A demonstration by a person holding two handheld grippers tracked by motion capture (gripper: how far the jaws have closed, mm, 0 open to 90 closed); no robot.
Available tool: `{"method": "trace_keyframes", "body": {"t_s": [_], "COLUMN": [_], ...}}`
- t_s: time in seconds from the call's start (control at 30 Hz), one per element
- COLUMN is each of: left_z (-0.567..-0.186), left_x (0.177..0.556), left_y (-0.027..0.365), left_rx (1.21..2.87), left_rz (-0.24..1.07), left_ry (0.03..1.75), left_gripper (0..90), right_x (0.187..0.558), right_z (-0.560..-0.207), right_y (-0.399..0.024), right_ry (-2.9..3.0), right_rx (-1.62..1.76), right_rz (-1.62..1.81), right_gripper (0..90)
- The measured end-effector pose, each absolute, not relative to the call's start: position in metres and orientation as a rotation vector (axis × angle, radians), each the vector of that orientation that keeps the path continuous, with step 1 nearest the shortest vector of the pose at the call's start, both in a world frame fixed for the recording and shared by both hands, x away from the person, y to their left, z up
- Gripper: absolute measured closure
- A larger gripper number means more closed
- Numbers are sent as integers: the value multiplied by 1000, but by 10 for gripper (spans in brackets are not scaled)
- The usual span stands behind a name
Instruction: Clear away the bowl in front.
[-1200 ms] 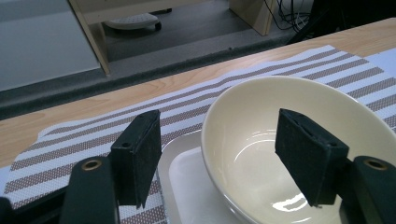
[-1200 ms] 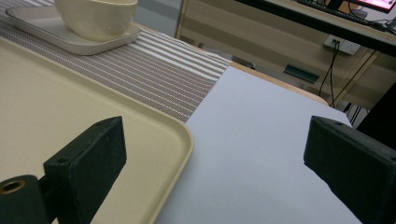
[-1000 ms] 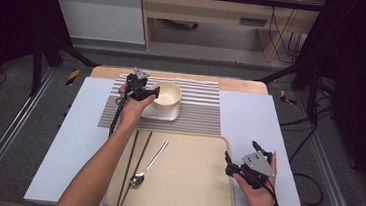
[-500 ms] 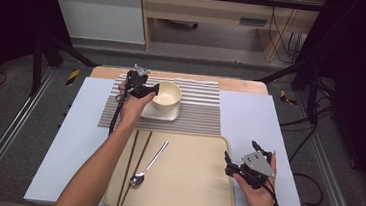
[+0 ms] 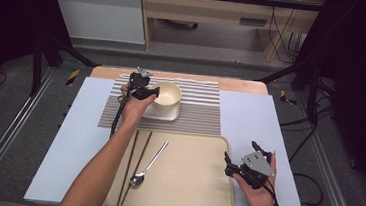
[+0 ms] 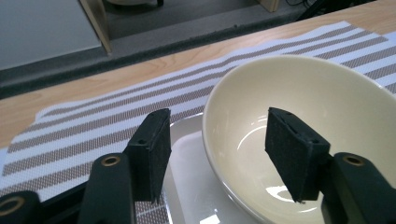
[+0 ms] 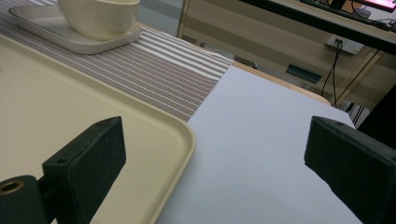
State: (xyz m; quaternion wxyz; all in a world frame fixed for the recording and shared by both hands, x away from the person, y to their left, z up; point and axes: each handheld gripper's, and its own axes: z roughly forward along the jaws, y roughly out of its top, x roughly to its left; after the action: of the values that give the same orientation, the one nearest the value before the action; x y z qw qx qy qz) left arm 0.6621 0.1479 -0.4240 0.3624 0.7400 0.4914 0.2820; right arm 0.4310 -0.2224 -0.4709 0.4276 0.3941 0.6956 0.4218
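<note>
A cream bowl stands on a small square white plate on the striped mat. My left gripper is at the bowl's left rim. In the left gripper view the bowl has one jaw inside it and the other outside over the plate. The left gripper has just been closing, the rim stands between its jaws, and the pads do not touch it. My right gripper hovers open at the tray's right edge. The rim of the tray lies between the jaws of the right gripper.
The beige tray lies at the front of the table, with a pair of dark chopsticks and a metal spoon on its left part. The striped mat covers the far middle. A pale table cover lies underneath.
The left gripper has shifted only slightly at the bowl's left rim. The right hand and gripper have stayed where they were.
</note>
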Motion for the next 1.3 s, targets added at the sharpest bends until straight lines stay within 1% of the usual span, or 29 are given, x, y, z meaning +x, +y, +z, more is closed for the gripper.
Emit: {"method": "trace_keyframes", "body": {"t_s": [0.07,0.13,0.17,0.2,0.7,0.93,1.13,1.23,1.3], "left_z": [-427,-430,-431,-433,-445,-446,-448,-448,-448], "left_x": [661,660,660,660,666,668,670,670,669], "left_y": [147,146,146,146,141,145,146,146,146], "left_rx": [1888,1888,1886,1887,1863,1826,1789,1771,1768], "left_rz": [717,714,710,709,664,651,638,641,642], "left_ry": [1283,1297,1297,1302,1373,1414,1427,1439,1436], "left_gripper": [447,465,498,511,625,740,781,818,820], "right_x": [431,431,431,431,431,432,432,432,432], "right_z": [-471,-471,-471,-471,-472,-472,-473,-473,-473], "right_y": [-222,-222,-222,-222,-223,-223,-223,-223,-224], "right_ry": [1738,1738,1738,1738,1746,1750,1750,1750,1751], "right_rx": [983,987,987,988,990,994,997,992,996], "right_rz": [1053,1054,1054,1054,1052,1052,1051,1049,1049], "right_gripper": [56,56,56,56,57,57,57,57,57]}}
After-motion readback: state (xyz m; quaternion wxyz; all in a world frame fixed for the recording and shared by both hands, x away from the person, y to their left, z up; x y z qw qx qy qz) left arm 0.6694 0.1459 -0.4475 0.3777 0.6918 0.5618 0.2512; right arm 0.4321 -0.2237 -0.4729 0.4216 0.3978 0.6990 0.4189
